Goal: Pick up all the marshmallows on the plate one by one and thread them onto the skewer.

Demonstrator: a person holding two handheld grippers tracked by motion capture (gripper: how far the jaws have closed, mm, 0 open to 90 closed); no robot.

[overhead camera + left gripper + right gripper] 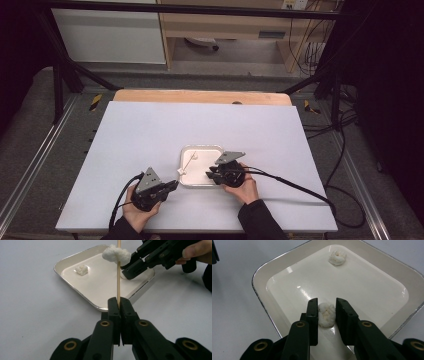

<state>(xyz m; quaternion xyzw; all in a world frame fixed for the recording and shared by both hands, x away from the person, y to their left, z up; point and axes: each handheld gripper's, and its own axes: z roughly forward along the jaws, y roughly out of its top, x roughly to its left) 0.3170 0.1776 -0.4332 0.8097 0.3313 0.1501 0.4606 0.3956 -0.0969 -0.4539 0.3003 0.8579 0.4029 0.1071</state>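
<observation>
My left gripper (119, 303) is shut on the lower end of a thin wooden skewer (118, 280). The skewer stands up over the white tray (58, 263) with a soft white lump (116, 253) speared near its top. My right gripper (326, 302) reaches into the tray from the other side. Its jaws sit against both sides of a second white lump (326, 315) that rests on the tray floor. A third lump (338, 257) lies loose at the tray's far corner. In the high view, the left gripper (175, 184) and right gripper (209, 175) flank the tray (186, 150).
The tray sits near the front middle of a white tabletop (150, 130). A wooden strip (200, 96) runs along the table's back edge. Black cables (290, 185) trail from both grippers toward the front and right.
</observation>
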